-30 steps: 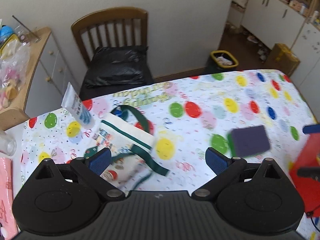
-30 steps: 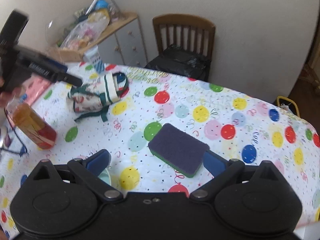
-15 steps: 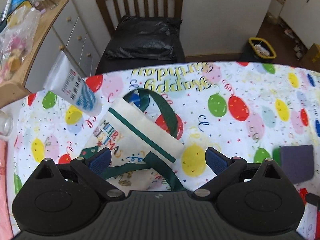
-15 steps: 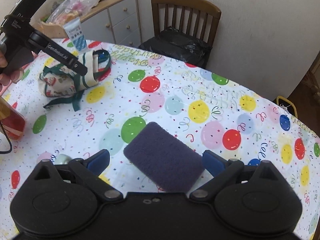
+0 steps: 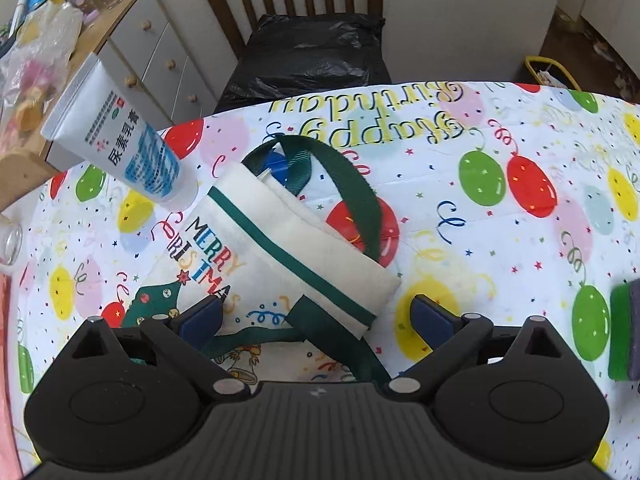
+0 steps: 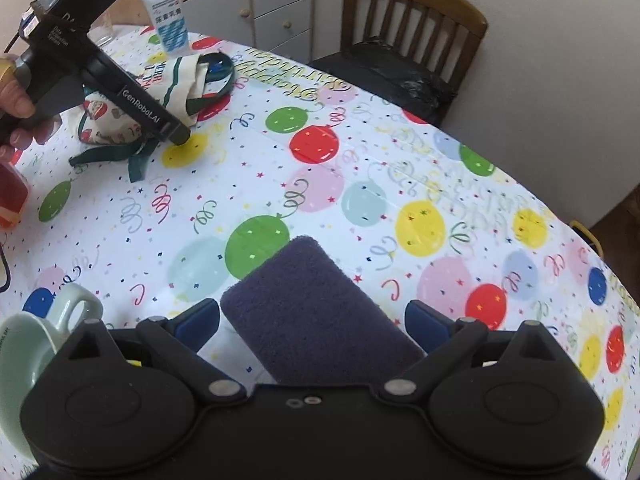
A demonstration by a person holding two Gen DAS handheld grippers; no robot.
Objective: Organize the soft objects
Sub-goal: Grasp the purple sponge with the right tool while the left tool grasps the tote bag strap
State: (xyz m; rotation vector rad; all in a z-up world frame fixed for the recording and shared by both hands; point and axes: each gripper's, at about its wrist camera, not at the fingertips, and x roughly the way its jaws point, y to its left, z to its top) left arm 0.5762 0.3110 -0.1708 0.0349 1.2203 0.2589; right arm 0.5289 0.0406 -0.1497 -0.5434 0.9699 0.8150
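Observation:
A white Christmas tote bag (image 5: 280, 248) with green straps lies crumpled on the balloon-print tablecloth (image 5: 500, 240). My left gripper (image 5: 316, 312) is open, its fingers straddling the bag's near end just above it. In the right wrist view the same bag (image 6: 180, 76) sits at the far left, under the left gripper (image 6: 176, 134). A purple-topped sponge (image 6: 304, 280) with a green underside lies flat between the open fingers of my right gripper (image 6: 312, 316). That sponge (image 5: 624, 328) also shows at the right edge of the left wrist view.
A white cream tube (image 5: 116, 140) stands just beyond the bag. A pale green mug (image 6: 36, 340) lies by my right gripper's left finger. A red bottle (image 6: 10, 196) stands at the left edge. A wooden chair (image 5: 304, 40) holding a black bag sits behind the table.
The left gripper has moved in low over the tote bag, which now sits between its fingers. The right gripper has advanced over the sponge, now between its open fingers.

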